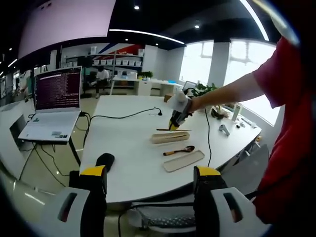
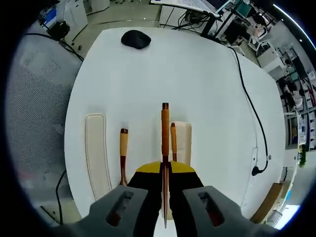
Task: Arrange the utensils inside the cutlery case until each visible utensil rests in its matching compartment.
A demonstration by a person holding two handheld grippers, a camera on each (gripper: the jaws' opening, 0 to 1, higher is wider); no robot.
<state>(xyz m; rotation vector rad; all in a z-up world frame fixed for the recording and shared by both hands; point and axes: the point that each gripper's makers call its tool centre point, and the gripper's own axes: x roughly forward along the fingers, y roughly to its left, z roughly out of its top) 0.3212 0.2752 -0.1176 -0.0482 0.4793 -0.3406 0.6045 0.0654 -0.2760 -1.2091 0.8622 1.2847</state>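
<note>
Right gripper [image 2: 165, 174] jaws clamp chopstick [image 2: 165, 129]; left gripper [image 1: 150, 178] jaws apart.

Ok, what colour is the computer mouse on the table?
Black. The rounded computer mouse on the white table shows best in the right gripper view.

In the right gripper view, the right gripper [image 2: 165, 180] is hiding the near ends of the chopstick [image 2: 165, 133] it is clamping and of a second chopstick [image 2: 173, 140] lying in the case [image 2: 183, 140], whose near part is hiding too. The spoon [image 2: 123, 153] is losing its bowl behind the jaw. In the left gripper view, the case's compartments [image 1: 170, 137] are showing too small to tell apart.
</note>
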